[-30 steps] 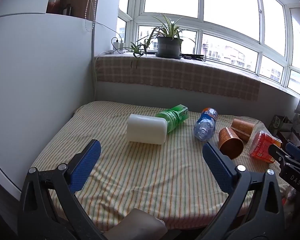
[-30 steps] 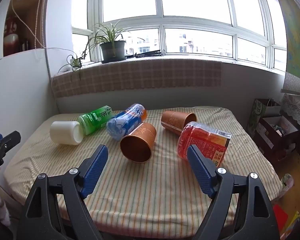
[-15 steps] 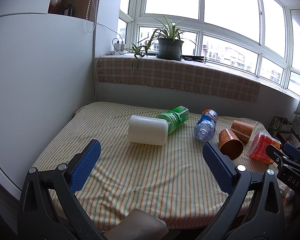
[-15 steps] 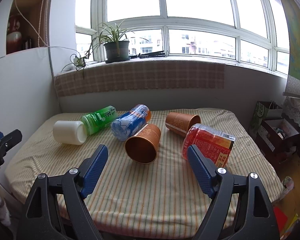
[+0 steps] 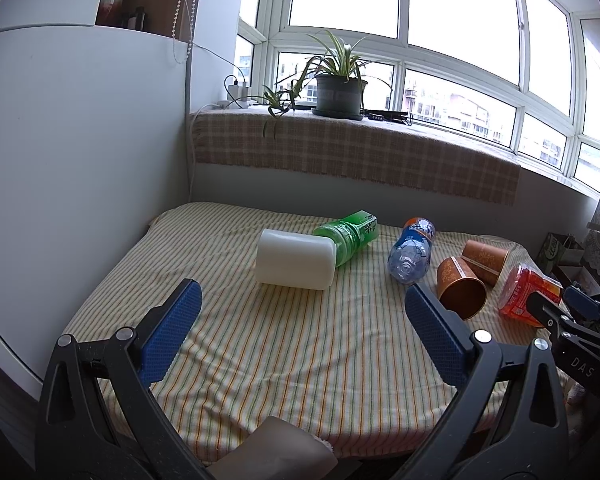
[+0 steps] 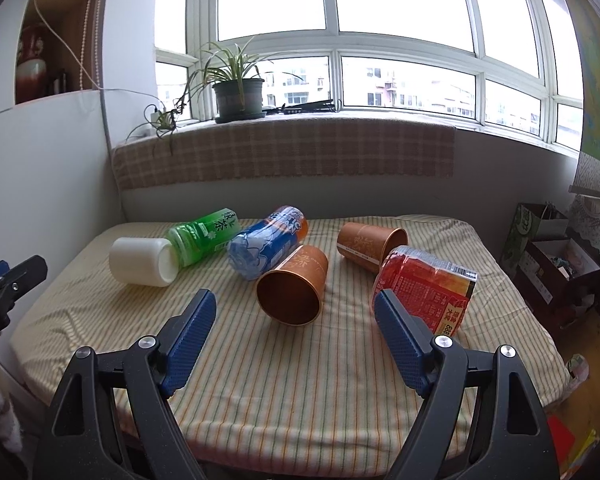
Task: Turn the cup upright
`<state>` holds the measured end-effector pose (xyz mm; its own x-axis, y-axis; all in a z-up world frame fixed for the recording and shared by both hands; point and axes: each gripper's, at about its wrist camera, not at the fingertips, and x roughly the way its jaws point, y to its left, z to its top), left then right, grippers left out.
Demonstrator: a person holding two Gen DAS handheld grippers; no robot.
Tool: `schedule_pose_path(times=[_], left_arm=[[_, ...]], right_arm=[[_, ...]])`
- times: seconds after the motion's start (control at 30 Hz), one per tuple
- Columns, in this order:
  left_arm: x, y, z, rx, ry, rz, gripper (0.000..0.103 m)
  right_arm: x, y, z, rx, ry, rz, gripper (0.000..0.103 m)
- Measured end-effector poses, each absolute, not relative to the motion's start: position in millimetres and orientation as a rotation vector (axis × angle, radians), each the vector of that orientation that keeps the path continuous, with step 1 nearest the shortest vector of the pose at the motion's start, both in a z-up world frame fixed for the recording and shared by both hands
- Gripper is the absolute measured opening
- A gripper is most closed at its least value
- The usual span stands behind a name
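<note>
Two copper-orange cups lie on their sides on the striped tablecloth (image 6: 300, 380). The near cup (image 6: 294, 286) has its mouth toward me; it also shows in the left wrist view (image 5: 460, 286). The far cup (image 6: 370, 244) lies behind it, also in the left wrist view (image 5: 485, 258). A white cup (image 5: 296, 259) lies on its side at the left, also in the right wrist view (image 6: 144, 262). My right gripper (image 6: 294, 340) is open and empty, just short of the near cup. My left gripper (image 5: 300, 334) is open and empty, in front of the white cup.
A green bottle (image 6: 204, 236), a blue bottle (image 6: 268, 246) and a red bottle (image 6: 428, 288) lie among the cups. A white wall panel (image 5: 80, 180) bounds the table on the left. A windowsill with a potted plant (image 6: 238, 92) runs behind. Boxes (image 6: 548, 248) stand right of the table.
Both grippers have drifted slightly back and up, so the objects sit a little higher and farther in view. Both stay open. Nothing on the table has moved.
</note>
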<state>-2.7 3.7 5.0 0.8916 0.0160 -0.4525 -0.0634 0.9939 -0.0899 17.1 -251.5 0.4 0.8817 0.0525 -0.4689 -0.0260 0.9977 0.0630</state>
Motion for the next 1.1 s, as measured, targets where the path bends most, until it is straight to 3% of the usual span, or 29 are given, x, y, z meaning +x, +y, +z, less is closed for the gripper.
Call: schedule_pose_path(times=[1.1], left_arm=[[-6.1, 5.5, 7.4, -0.111, 0.474, 0.042, 0.103]], right_arm=[[26.0, -241.4, -7.1, 0.056, 0.523, 0.061, 0.081]])
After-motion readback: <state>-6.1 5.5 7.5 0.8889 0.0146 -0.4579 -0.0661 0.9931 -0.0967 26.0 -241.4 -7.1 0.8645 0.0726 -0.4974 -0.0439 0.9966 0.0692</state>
